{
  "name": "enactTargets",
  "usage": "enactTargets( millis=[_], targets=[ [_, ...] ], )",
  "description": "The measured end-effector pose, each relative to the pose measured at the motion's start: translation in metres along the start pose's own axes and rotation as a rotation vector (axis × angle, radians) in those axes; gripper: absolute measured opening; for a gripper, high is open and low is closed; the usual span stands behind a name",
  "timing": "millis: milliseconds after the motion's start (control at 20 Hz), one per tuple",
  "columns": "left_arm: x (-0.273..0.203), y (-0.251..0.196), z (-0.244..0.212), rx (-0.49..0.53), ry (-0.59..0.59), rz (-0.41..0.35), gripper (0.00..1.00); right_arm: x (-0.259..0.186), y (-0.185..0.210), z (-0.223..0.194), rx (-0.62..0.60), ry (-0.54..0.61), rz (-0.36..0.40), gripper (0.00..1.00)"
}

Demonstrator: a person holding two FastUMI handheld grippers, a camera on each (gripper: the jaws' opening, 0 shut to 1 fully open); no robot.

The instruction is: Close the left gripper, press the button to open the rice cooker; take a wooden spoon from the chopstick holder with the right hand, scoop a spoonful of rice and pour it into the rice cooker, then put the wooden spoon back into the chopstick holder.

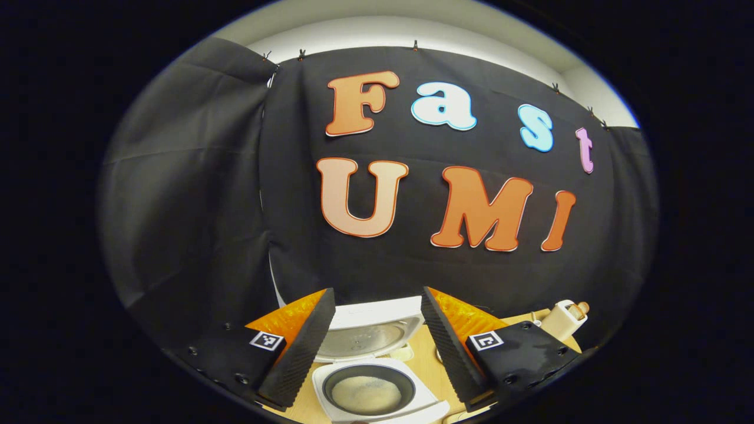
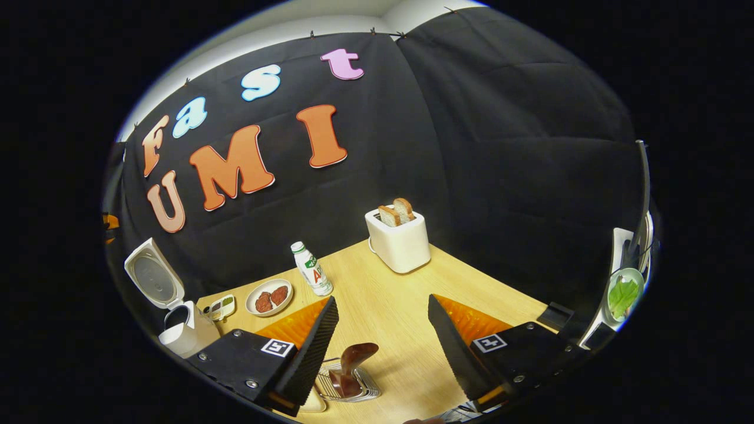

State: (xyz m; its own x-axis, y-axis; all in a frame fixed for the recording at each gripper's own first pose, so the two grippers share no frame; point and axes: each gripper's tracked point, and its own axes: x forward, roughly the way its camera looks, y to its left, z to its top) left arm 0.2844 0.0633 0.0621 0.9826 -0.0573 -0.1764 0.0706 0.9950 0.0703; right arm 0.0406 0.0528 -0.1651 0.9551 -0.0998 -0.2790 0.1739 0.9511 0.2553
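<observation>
Left gripper view: my left hand-held gripper (image 1: 377, 347) hangs above the cooker (image 1: 377, 388), fingers spread wide, nothing between them. Cooker lid (image 1: 368, 335) stands open behind the pot; pale rice (image 1: 366, 393) sits in the dark pot, directly below the gap. A holder (image 1: 564, 318) with a wooden tip stands on the worktop (image 1: 427, 368), off to the right.

Right gripper view: right hand-held gripper (image 2: 383, 347) also spread, empty, above the worktop (image 2: 400, 306). Between its fingers, low, I see a brown spoon (image 2: 350, 368) in a wire rack (image 2: 353, 386). Cooker (image 2: 177, 330) sits far left, lid (image 2: 150, 280) up. Plate (image 2: 269, 297), bottle (image 2: 312, 269) and toaster (image 2: 399, 238) stand further back.
</observation>
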Motion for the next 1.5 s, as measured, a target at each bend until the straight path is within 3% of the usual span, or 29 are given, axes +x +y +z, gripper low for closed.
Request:
enactTargets(
  millis=[150, 350, 500, 600, 800, 1500],
  targets=[
    [0.039, 0.001, -0.006, -0.036, 0.042, -0.017, 0.99, 0.000, -0.004, 0.005, -0.018, -0.006, -0.020, 0.94],
    [0.087, 0.018, -0.041, -0.033, 0.143, 0.016, 0.99, -0.001, -0.011, 0.010, -0.028, -0.007, -0.045, 0.94],
    [0.102, 0.025, -0.071, -0.066, 0.206, 0.030, 1.00, 0.004, -0.012, 0.010, -0.023, -0.001, -0.055, 0.94],
    [0.104, 0.035, -0.075, -0.027, 0.206, 0.057, 1.00, 0.006, -0.008, 0.008, -0.033, 0.007, -0.049, 0.94],
    [0.091, 0.022, -0.078, 0.026, 0.214, -0.016, 1.00, 0.005, 0.007, 0.007, -0.070, 0.011, -0.017, 0.95],
    [0.008, -0.010, -0.136, -0.009, 0.297, -0.061, 1.00, -0.030, 0.028, 0.015, -0.087, 0.000, 0.099, 0.95]
  ],
)
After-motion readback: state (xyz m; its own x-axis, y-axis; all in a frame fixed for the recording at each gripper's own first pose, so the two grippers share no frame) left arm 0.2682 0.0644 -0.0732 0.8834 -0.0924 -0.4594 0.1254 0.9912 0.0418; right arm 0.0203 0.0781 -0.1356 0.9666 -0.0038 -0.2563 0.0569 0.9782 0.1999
